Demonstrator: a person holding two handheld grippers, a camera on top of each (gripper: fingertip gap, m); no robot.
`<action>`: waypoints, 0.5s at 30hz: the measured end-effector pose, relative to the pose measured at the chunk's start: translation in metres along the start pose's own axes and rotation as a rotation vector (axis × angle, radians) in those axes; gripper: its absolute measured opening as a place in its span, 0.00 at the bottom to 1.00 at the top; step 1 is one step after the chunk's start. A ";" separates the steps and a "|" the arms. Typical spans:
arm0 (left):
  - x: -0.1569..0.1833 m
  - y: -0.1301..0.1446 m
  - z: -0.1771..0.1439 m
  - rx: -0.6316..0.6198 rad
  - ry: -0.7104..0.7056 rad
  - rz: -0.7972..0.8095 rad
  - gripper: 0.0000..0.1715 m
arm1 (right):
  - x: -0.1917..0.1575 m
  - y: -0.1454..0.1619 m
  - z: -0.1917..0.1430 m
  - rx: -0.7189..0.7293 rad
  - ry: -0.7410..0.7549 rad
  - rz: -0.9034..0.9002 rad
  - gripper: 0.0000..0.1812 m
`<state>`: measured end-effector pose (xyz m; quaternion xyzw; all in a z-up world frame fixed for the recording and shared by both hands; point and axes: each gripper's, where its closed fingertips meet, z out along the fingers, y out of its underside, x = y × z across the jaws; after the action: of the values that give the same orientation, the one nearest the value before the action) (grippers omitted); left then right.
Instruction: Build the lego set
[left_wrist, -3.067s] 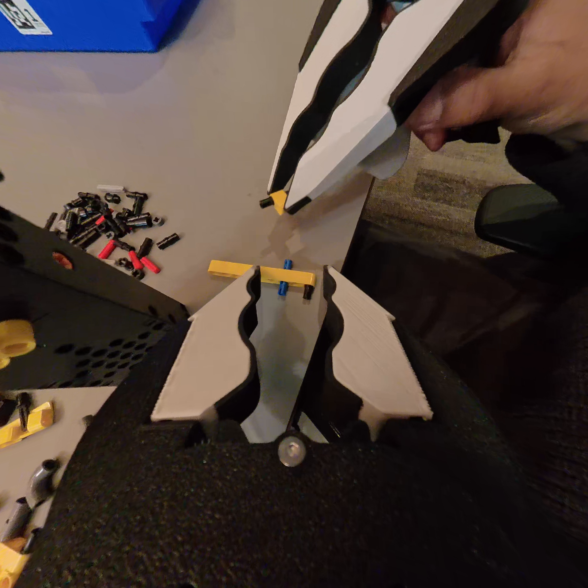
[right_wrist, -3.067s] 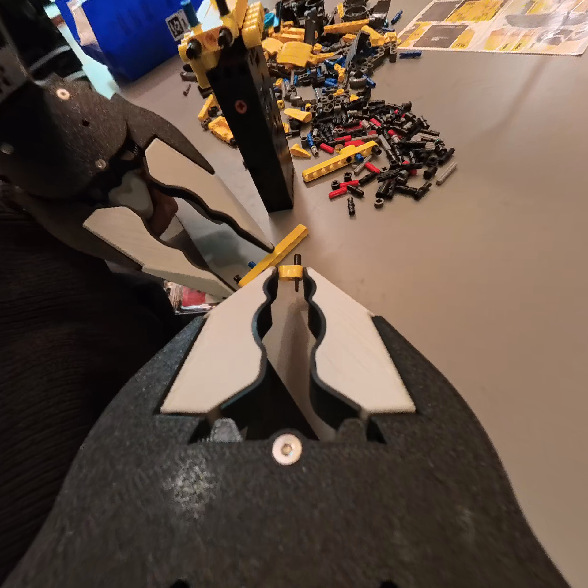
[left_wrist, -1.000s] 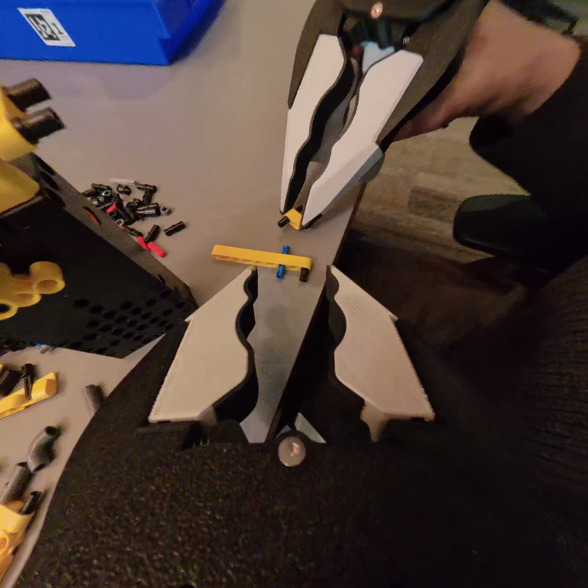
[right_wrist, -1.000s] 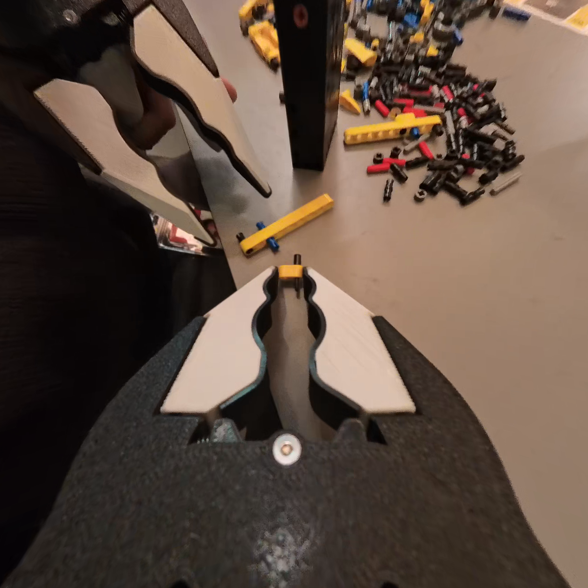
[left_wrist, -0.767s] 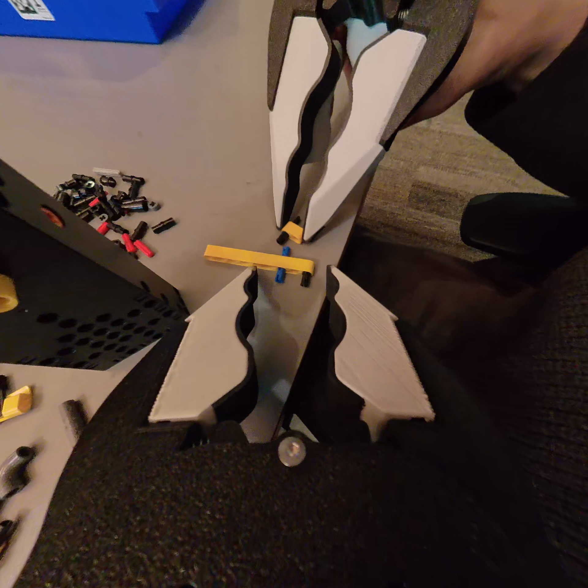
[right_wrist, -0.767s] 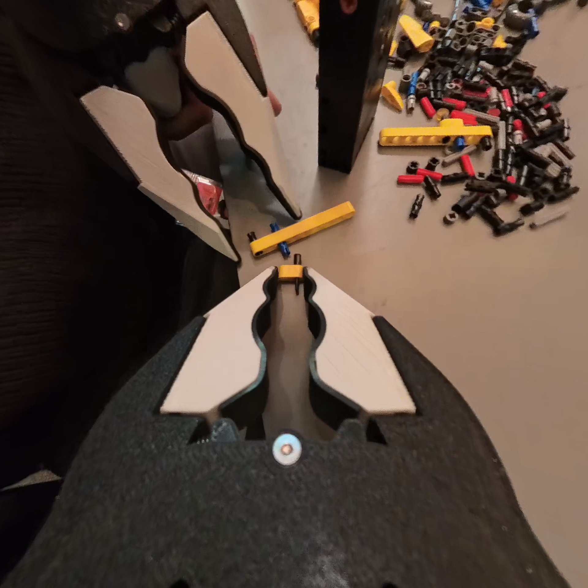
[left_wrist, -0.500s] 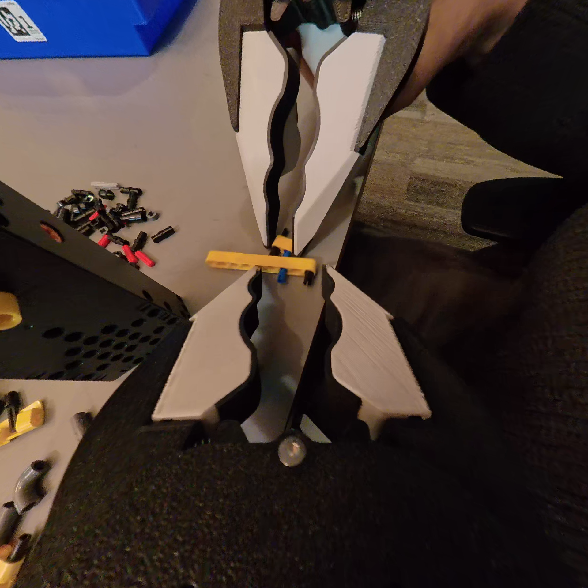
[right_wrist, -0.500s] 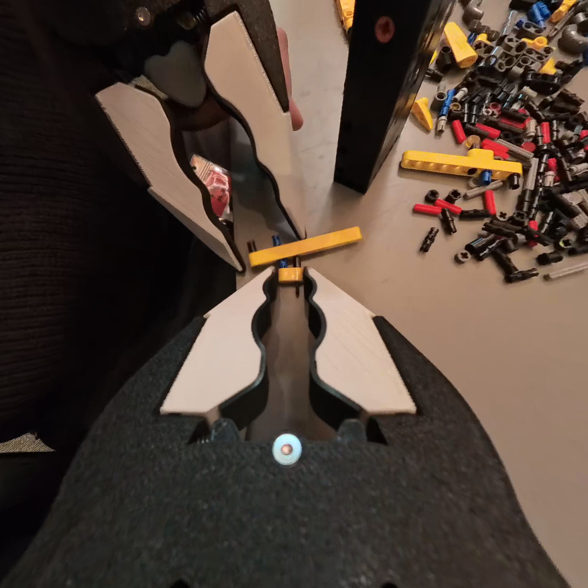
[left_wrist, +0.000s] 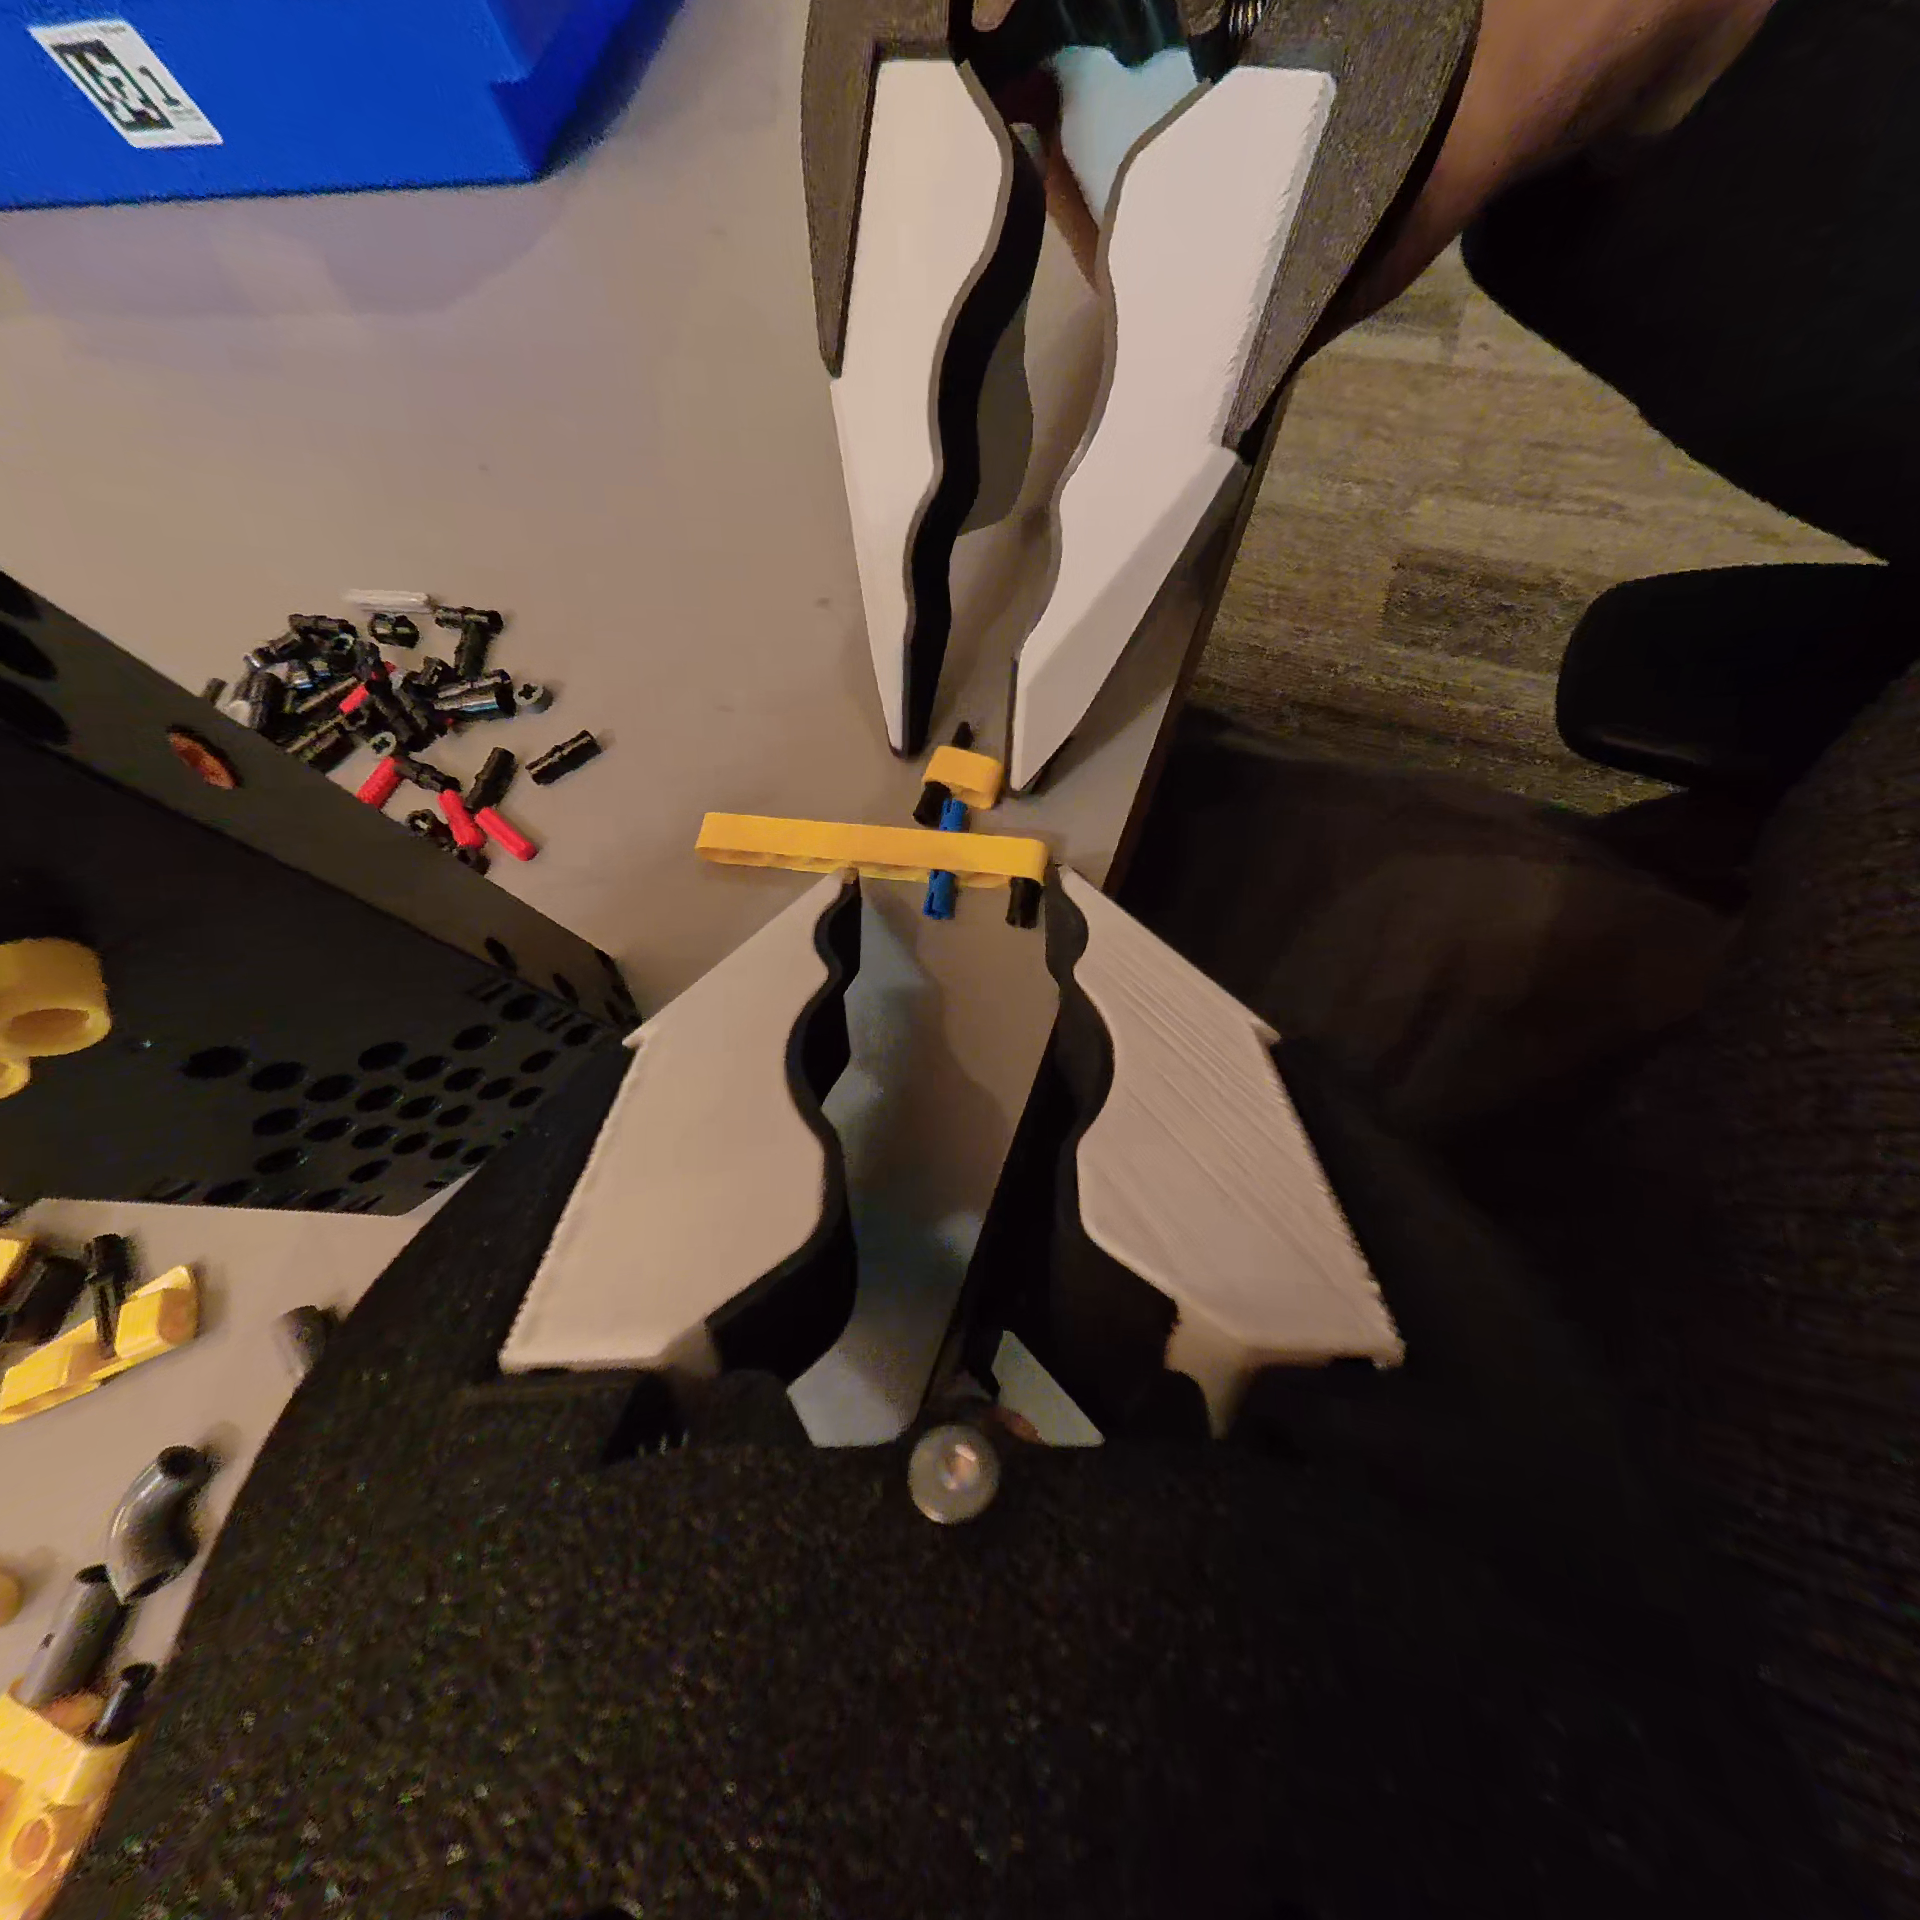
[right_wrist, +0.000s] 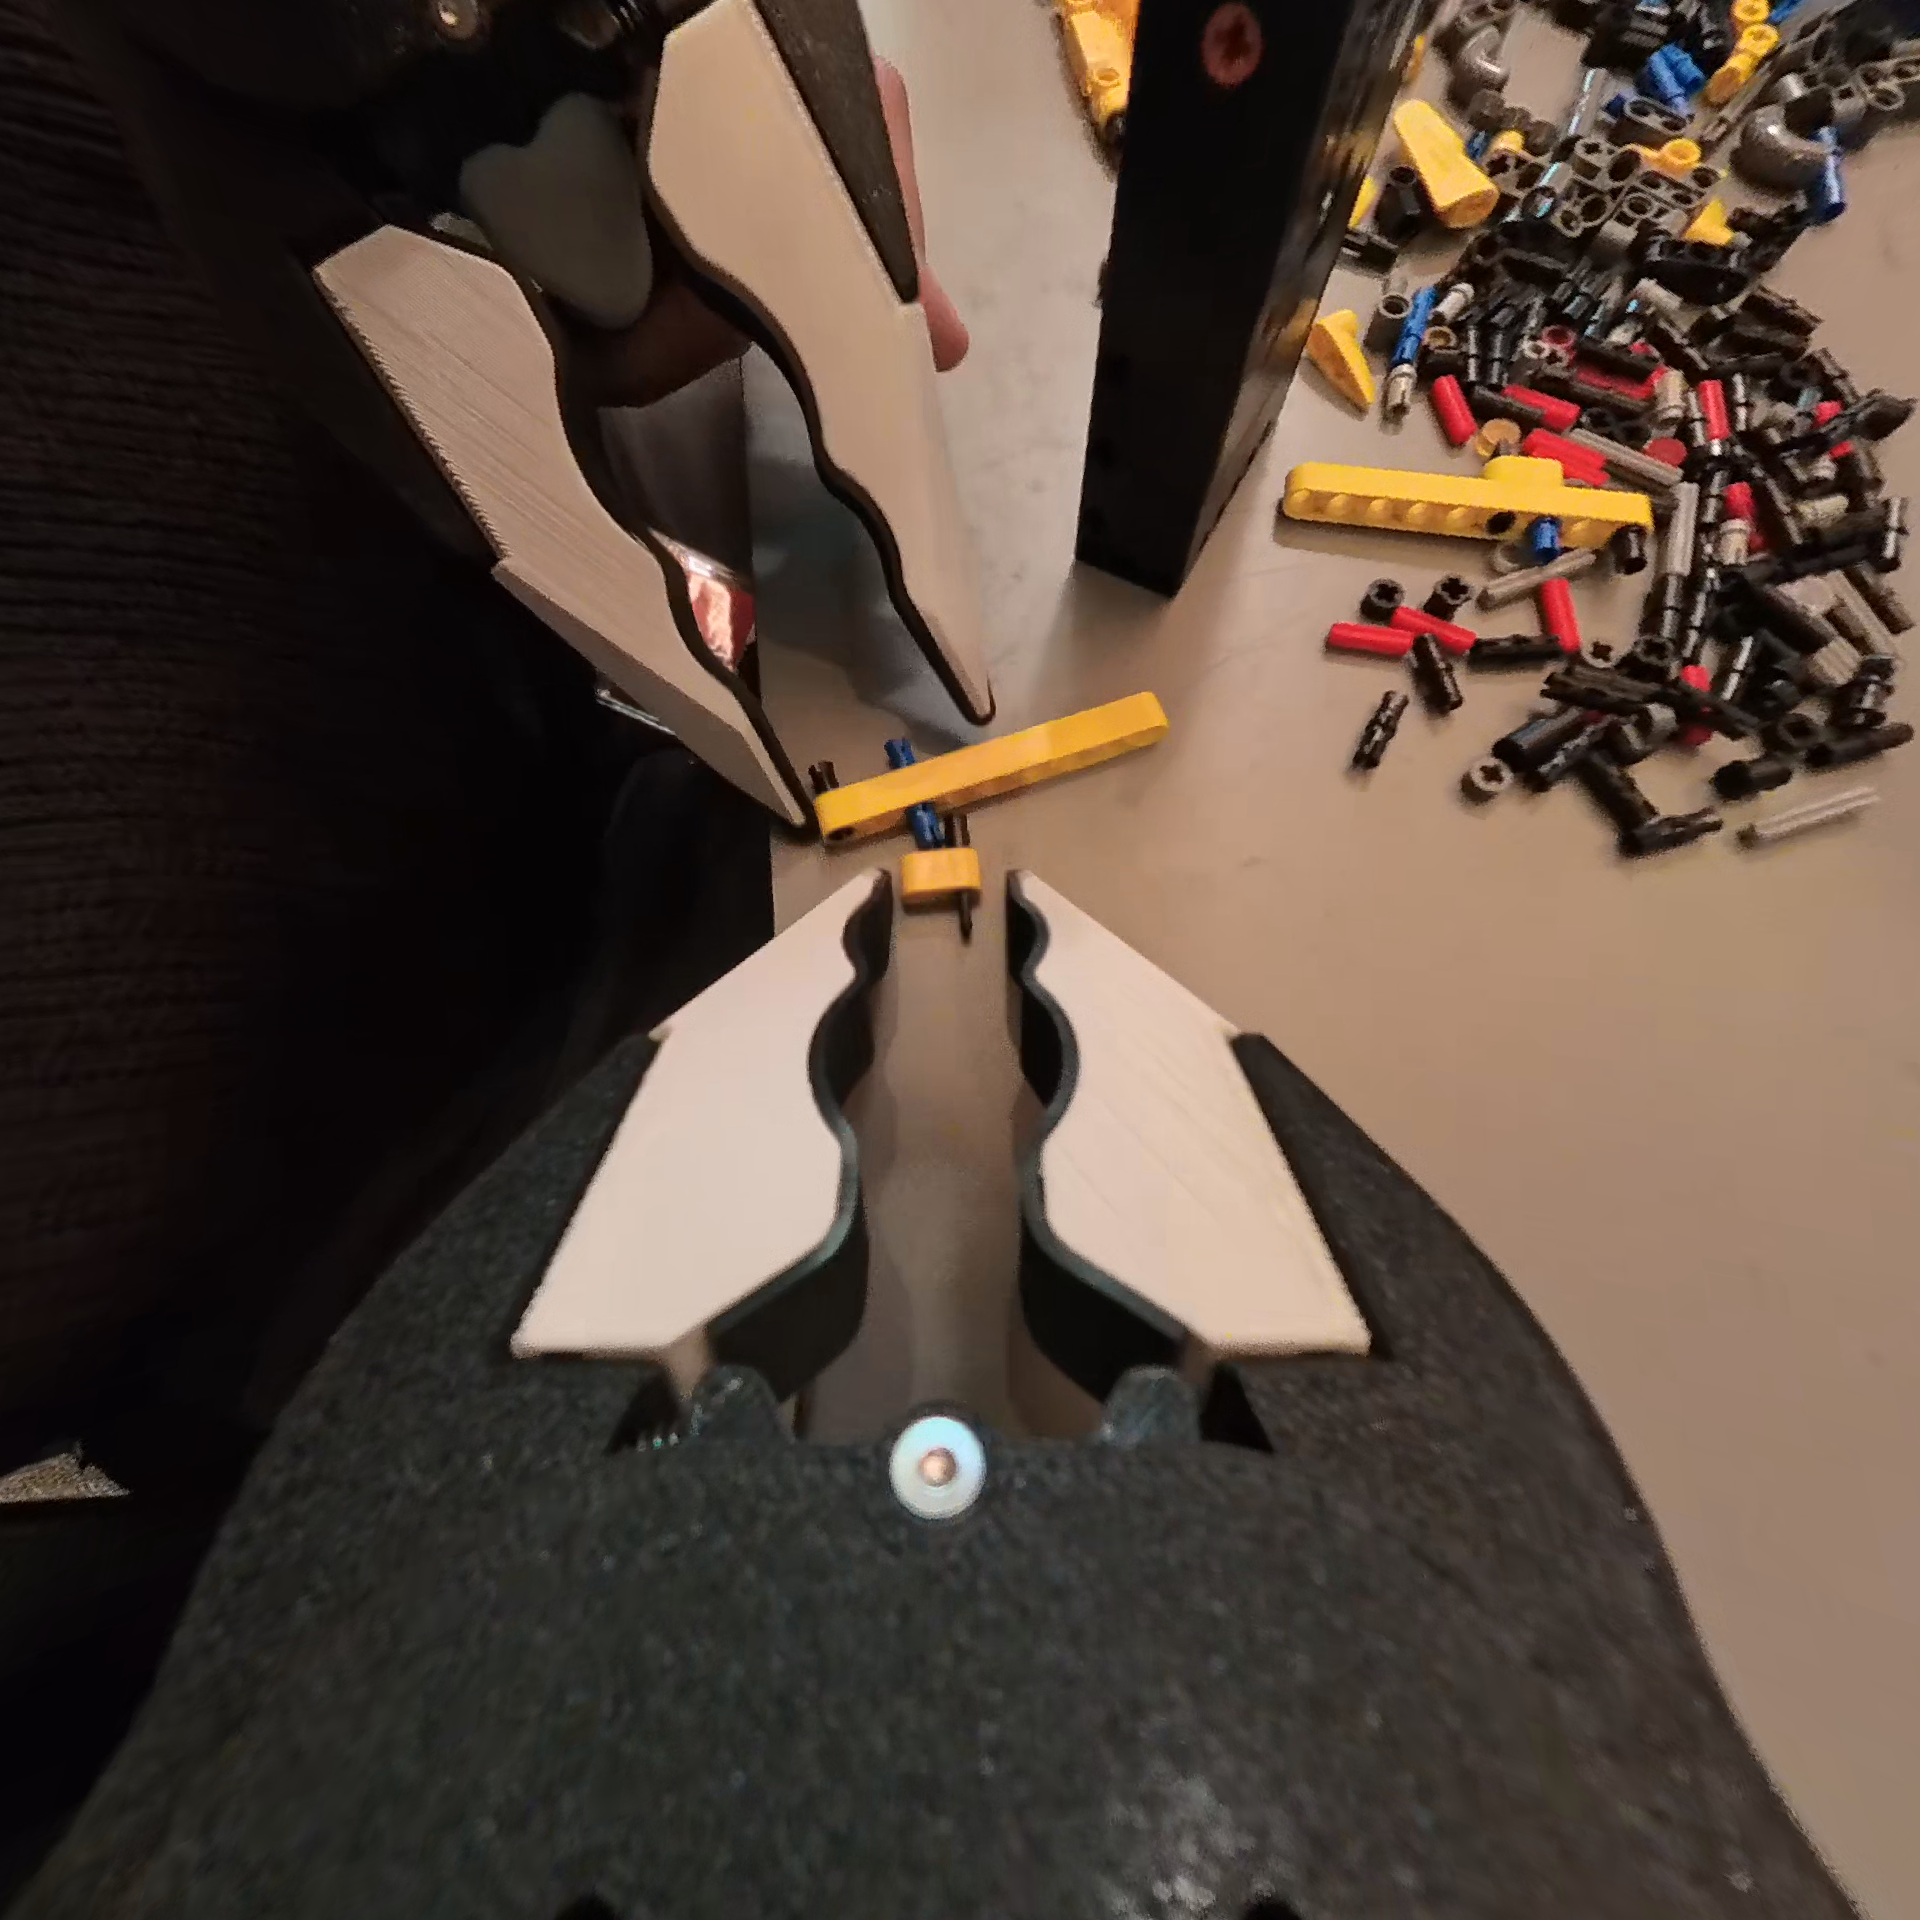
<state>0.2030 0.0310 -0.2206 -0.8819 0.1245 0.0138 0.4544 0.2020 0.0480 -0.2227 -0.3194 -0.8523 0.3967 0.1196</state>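
Observation:
A flat yellow beam (left_wrist: 831, 844) with a blue pin (left_wrist: 940, 896) and a black pin through it lies on the grey table (left_wrist: 520, 468) near its edge. It also shows in the right wrist view (right_wrist: 1029, 756). My left gripper (left_wrist: 956, 883) is open and empty, with its fingertips right at the beam. My right gripper (right_wrist: 948, 881) faces it from the other side, jaws slightly apart. A small yellow connector (right_wrist: 940, 871) with a black pin sits between its tips, clear of both fingers, against the beam by the blue pin. The connector also shows in the left wrist view (left_wrist: 964, 777).
A black perforated block (left_wrist: 260, 1039) stands on the table left of the beam. Loose black, red and grey pins (right_wrist: 1662, 582) and a long yellow beam (right_wrist: 1455, 504) lie beyond it. A blue bin (left_wrist: 312, 94) is far back. The table edge (left_wrist: 1174, 727) is beside the beam. My left and right fingertips are right by each other. From the left gripper's tips to the black perforated block (left_wrist: 260, 1039) is close to 9 cm.
My right gripper carried the small yellow connector up to the beam by the blue pin, and its jaws have now parted off the connector. My left gripper stayed open at the beam.

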 end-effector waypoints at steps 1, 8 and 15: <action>0.000 0.000 0.000 0.002 -0.004 -0.001 0.20 | 0.000 0.001 -0.001 0.003 0.000 0.010 0.12; -0.001 -0.002 0.003 0.006 -0.005 -0.014 0.20 | 0.003 0.003 -0.004 0.004 0.016 0.016 0.12; 0.006 -0.001 0.002 0.002 0.058 -0.014 0.13 | 0.001 0.000 0.000 0.005 0.011 0.017 0.11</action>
<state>0.2094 0.0321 -0.2223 -0.8824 0.1311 -0.0150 0.4516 0.2012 0.0489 -0.2228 -0.3284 -0.8479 0.3979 0.1219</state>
